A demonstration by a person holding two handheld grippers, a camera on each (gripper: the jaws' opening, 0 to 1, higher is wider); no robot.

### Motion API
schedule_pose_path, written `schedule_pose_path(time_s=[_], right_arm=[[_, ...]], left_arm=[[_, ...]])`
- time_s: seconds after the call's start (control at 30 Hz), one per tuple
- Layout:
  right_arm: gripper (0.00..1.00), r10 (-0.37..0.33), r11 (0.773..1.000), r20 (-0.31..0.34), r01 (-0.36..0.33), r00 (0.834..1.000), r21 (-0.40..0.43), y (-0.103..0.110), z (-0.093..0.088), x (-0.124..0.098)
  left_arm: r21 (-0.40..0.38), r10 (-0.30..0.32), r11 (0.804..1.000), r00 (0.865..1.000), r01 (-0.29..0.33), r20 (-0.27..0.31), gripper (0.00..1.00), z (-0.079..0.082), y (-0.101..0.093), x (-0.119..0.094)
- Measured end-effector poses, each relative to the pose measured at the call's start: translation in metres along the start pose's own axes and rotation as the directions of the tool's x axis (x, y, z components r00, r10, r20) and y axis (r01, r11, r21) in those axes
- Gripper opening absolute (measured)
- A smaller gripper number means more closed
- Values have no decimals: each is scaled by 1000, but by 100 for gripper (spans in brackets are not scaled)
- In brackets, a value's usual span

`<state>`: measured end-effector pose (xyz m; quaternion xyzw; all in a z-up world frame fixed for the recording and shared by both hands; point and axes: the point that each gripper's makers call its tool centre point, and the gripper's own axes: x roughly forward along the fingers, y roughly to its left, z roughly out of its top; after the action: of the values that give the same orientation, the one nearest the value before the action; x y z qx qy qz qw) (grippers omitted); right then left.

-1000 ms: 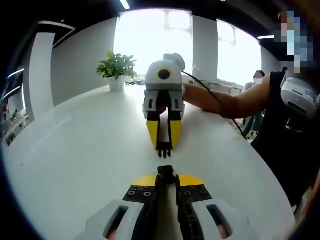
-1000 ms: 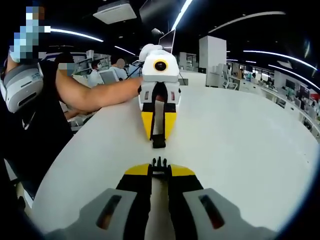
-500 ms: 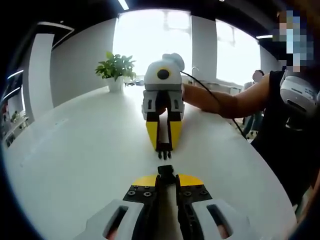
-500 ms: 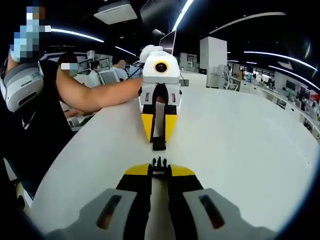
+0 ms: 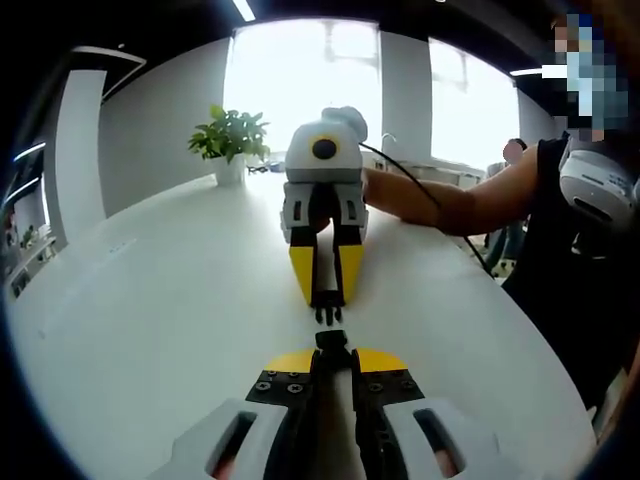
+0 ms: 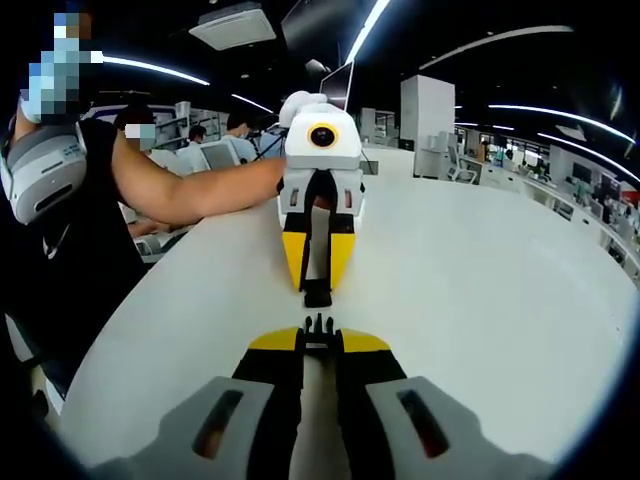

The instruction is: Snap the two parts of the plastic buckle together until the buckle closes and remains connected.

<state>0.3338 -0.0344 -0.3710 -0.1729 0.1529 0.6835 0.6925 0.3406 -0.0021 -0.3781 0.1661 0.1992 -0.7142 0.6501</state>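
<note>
1. Though not yet clicked, closer than a second ago: less gap now between the pronged buckle half (image 6: 318,325) and the socket buckle half (image 6: 317,292), tips nearly meeting, lined up head-on.
2. Clenched hard on the pronged half, at the tips of the right tongs (image 6: 318,340); no slack to be seen.
3. Same story opposite: clamped on the socket half at the nose of the left tongs (image 5: 333,355), pointing straight at its partner.
4. Reads as the final approach; probably just a straight push needed to seat the prongs and lock.
5. Beneath both tongs, a smooth white table (image 5: 150,320), bare around the buckle.
6. Beyond the right tongs, a potted plant (image 5: 230,140) against bright windows (image 5: 300,70).
7. Behind the left tongs, an open office with strip ceiling lights (image 6: 370,20) and seated people.
</note>
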Motion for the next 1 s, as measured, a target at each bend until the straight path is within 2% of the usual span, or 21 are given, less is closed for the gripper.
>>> schedule_pose_path(time_s=[1.0], right_arm=[[10, 7, 1000, 13, -7, 1000, -9, 2, 3, 4]], left_arm=[[14, -6, 1000, 1000, 6, 12, 10, 2, -3, 4]])
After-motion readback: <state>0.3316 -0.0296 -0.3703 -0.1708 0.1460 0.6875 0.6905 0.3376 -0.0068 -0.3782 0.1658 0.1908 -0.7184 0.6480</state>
